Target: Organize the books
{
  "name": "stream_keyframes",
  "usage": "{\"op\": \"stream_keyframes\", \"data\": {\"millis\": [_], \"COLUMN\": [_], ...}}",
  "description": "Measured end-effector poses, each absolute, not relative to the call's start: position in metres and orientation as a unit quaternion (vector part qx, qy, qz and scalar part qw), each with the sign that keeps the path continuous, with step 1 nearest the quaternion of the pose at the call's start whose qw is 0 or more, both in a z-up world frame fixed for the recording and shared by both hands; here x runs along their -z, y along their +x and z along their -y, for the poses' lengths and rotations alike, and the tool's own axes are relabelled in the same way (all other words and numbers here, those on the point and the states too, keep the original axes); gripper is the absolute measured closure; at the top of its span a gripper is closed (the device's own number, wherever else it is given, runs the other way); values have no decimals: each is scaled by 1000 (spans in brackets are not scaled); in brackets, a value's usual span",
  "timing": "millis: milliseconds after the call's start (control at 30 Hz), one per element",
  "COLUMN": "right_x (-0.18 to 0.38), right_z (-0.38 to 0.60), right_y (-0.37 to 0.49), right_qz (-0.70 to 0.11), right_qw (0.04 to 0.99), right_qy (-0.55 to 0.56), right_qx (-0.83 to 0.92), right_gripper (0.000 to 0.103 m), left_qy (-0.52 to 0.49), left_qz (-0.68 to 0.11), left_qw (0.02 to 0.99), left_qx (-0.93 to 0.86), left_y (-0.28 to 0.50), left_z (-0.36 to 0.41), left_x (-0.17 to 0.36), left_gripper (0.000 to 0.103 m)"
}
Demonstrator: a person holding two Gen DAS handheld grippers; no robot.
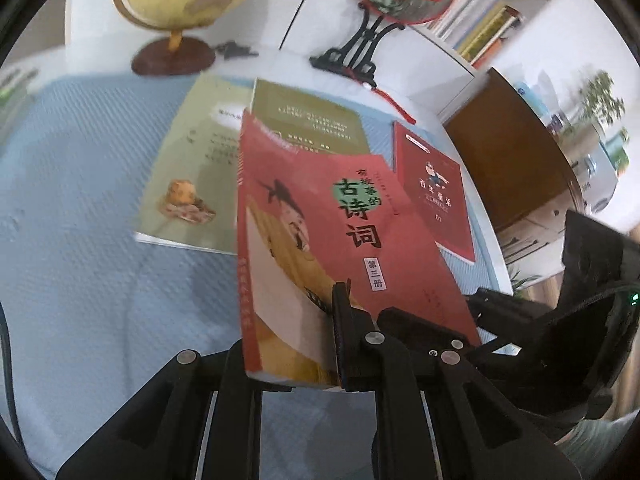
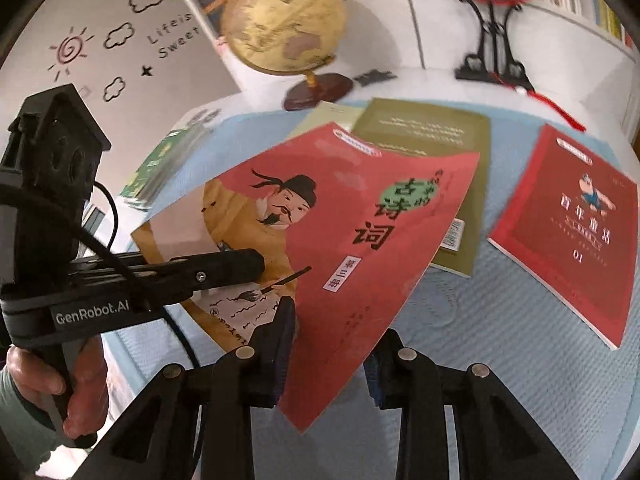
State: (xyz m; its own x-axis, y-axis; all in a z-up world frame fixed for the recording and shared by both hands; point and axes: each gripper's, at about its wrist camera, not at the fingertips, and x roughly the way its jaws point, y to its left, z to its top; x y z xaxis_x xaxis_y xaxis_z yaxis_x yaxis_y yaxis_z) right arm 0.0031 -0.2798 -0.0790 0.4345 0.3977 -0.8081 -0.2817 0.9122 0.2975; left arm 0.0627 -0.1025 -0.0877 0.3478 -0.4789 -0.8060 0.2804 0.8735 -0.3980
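A pale blue textured mat [image 1: 88,280] is covering the white tabletop [image 1: 486,216]. Lying flat on the mat are a light green book [image 1: 188,168], an olive book [image 2: 460,140] partly overlapping it, and a dark red book [image 2: 568,232] lying apart to the right. Behind the mat, a globe [image 2: 280,28] is standing on its brown base, with a small dark object [image 2: 374,76] sitting beside it and a black fan stand [image 2: 494,60] further right. A green stack [image 2: 164,164] is resting at the left edge.
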Motion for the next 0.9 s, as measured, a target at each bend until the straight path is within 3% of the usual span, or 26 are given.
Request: {"op": "stream_keyframes", "data": {"millis": [167, 500, 900], "right_x": [59, 16, 22], "right_z": [227, 95, -91], "right_y": [-2, 25, 110], "right_qz": [-469, -434, -430], "right_qw": [857, 860, 850], "right_qy": [-6, 3, 0], "right_qx": [-214, -270, -304], "right_gripper": [73, 71, 70], "left_qy": [-110, -162, -168], "left_qz": [-508, -446, -422], "left_qw": [827, 867, 885], "left_qx": [216, 155, 109], "left_y": [50, 46, 105], "left_z": [63, -77, -259], "left_x": [72, 27, 27], "left_gripper": [92, 92, 92]}}
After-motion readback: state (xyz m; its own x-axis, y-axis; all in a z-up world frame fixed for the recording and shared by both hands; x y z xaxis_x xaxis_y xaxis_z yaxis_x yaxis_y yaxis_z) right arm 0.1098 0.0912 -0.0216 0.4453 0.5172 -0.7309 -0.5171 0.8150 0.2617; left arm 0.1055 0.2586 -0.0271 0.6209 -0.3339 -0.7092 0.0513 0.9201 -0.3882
